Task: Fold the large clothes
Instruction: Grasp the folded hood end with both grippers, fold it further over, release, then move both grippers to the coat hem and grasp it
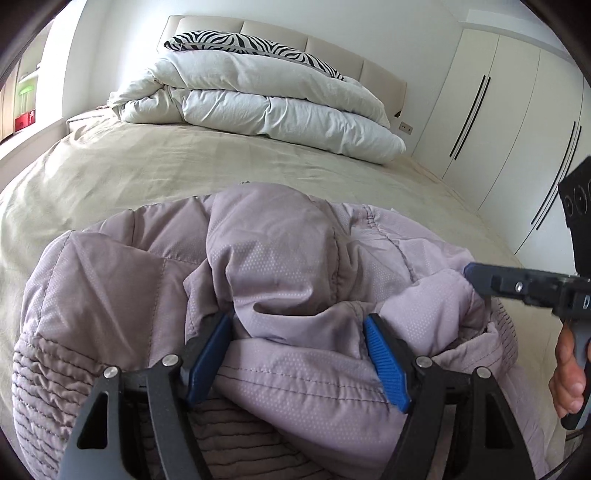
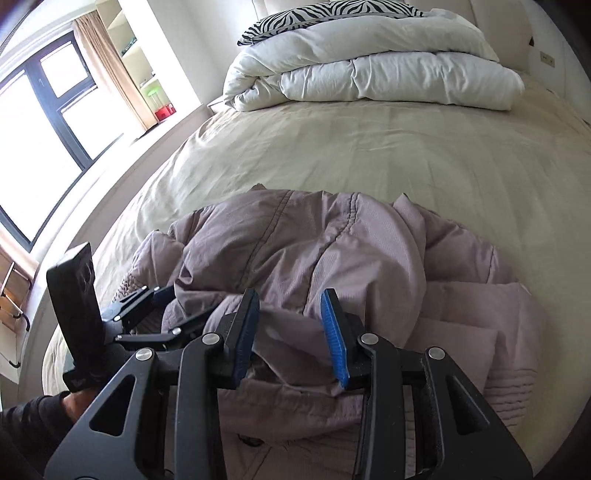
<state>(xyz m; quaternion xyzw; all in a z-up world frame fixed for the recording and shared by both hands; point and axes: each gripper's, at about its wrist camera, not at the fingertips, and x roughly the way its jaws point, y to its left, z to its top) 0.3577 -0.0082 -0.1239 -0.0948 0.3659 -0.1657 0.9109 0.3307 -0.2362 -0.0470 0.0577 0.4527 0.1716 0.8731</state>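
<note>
**Gripping a mauve jacket on the bed, both grippers engaged**

Lying bunched near the foot of the bed point(image 1: 110, 162), on the beige sheet, is a quilted mauve jacket point(image 1: 280, 251). Puffy panels piled on each other, ribbed cuff or hem fabric showing at the near edges.

Left gripper point(image 1: 295, 350): fingers point(image 1: 386, 360) set fairly wide, with a thick fold of the jacket filling the gap between the blue pads. Fabric presses against both pads and bulges over them; it reads as a hold on a bulky fold.

Right gripper point(image 2: 290, 334): fingers point(image 2: 334, 338) closer together, a thinner flap of the jacket pinched between them, draping down under the pads. In the left wrist view the same gripper point(image 1: 469, 271) comes in from the right edge, its tip at the jacket's right-hand fold; a hand point(image 1: 570, 373) wraps its handle.

From the right wrist view the left gripper point(image 2: 162, 295) sits at the jacket's left side, low over the cloth, a dark sleeve point(image 2: 29, 417) behind it.

Far end of bed: folded white duvet point(image 1: 266, 99) with a zebra-print pillow point(image 1: 255, 46) on top, against a padded headboard point(image 1: 273, 35). White wardrobe doors point(image 1: 498, 122) stand on one side of the bed, a window point(image 2: 40, 110) on the other.
</note>
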